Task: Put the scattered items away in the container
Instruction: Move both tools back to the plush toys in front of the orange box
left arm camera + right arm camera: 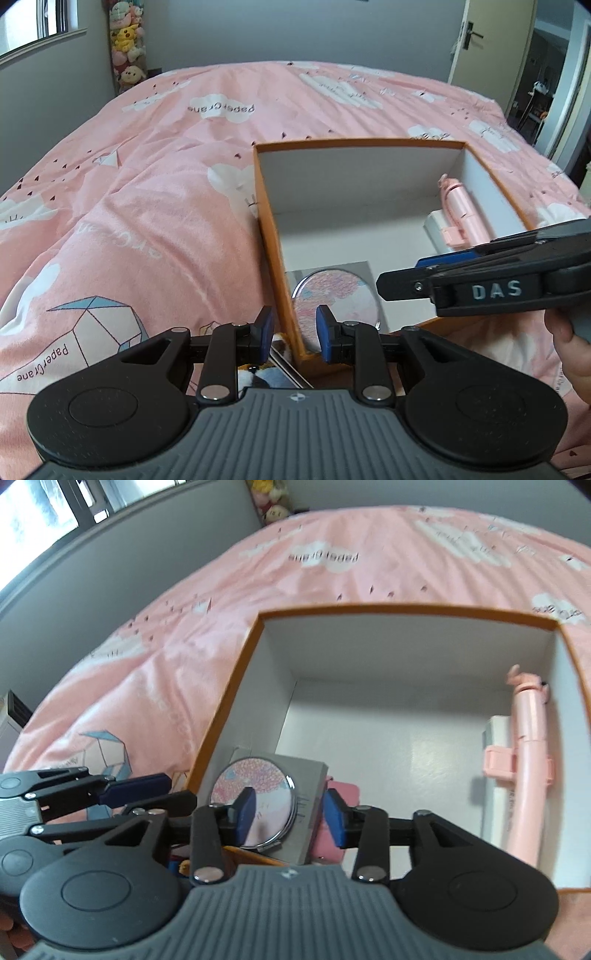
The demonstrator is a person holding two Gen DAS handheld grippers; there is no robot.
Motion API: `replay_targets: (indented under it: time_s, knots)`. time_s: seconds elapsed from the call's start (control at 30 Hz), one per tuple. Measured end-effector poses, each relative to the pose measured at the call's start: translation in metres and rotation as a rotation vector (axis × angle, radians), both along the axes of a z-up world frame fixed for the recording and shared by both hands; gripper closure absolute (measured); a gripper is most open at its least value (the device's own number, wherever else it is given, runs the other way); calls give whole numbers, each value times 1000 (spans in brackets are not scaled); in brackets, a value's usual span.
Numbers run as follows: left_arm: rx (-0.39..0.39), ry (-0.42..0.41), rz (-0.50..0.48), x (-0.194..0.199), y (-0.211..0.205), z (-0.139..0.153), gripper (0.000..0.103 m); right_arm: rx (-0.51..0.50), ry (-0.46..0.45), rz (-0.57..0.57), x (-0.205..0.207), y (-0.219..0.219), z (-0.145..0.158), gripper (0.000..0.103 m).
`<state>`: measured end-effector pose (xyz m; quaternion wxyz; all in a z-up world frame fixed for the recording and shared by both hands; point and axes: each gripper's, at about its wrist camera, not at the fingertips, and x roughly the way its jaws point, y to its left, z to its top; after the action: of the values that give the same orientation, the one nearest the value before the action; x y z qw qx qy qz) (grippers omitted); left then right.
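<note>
An orange box (pixel 264 206) (pixel 225 701) with a white inside stands on the pink bed. A round floral compact mirror (pixel 332 295) (pixel 258 794) lies in its near-left corner on a flat grey case (pixel 310 779). Along the right wall, a pink selfie stick (pixel 458 210) (pixel 528 757) rests on a white case (pixel 436 229). My right gripper (pixel 290 816) (pixel 399 273) is over the mirror, open, its pads clear of it. My left gripper (pixel 294 332) (pixel 181 788) is open astride the box's near-left corner wall. Under it lies a glossy pictured thing (pixel 266 373), mostly hidden.
The pink duvet (pixel 147 184) spreads left of and behind the box. A tall stack of plush toys (pixel 127 44) stands at the far wall, with a window to the left and a door (pixel 491 40) at the right. A person's hand (pixel 569 350) shows at the right edge.
</note>
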<state>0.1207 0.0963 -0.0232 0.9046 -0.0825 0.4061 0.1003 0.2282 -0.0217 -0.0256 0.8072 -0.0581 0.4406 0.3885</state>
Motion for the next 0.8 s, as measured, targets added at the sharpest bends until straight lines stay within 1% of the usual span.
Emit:
replay_targets:
  time_s: [0.1, 0.13, 0.17, 0.2, 0.3, 0.33, 0.4, 0.5, 0.53, 0.6, 0.67, 0.7, 0.73, 0.8]
  knots:
    - [1, -25, -21, -5, -6, 6, 70, 15, -39, -11, -11, -12, 8, 51]
    - [3, -31, -27, -7, -8, 7, 68, 20, -48, -15, -14, -16, 10, 48]
    - [4, -37, -33, -9, -9, 9, 67, 26, -57, -20, -18, -21, 13, 41]
    - [6, -43, -39, -11, -10, 10, 66, 34, -67, -25, -21, -26, 15, 38]
    - [7, -55, -53, -19, -14, 13, 65, 47, -85, -40, -31, -39, 20, 37]
    - [1, -59, -61, -22, -14, 14, 65, 50, -88, -50, -33, -44, 21, 35]
    - [-20, -62, -87, -28, -15, 15, 65, 55, -98, -68, -39, -54, 22, 34]
    - [-47, -57, -140, -36, -18, 16, 57, 43, -108, -100, -47, -69, 18, 34]
    - [-53, -56, -162, -38, -20, 16, 54, 37, -107, -111, -50, -74, 16, 34]
    - [-63, -48, -204, -44, -25, 16, 53, 16, -92, -136, -54, -83, 10, 34]
    - [-67, -41, -235, -48, -30, 15, 51, 4, -58, -155, -56, -92, 3, 34]
    - [-65, -35, -252, -50, -34, 14, 51, -3, -39, -166, -57, -97, 0, 33]
    - [-59, -25, -275, -52, -37, 14, 51, -12, -21, -180, -58, -101, -4, 28]
    - [-32, -1, -333, -55, -47, 13, 50, -38, 5, -211, -60, -110, -10, 27]
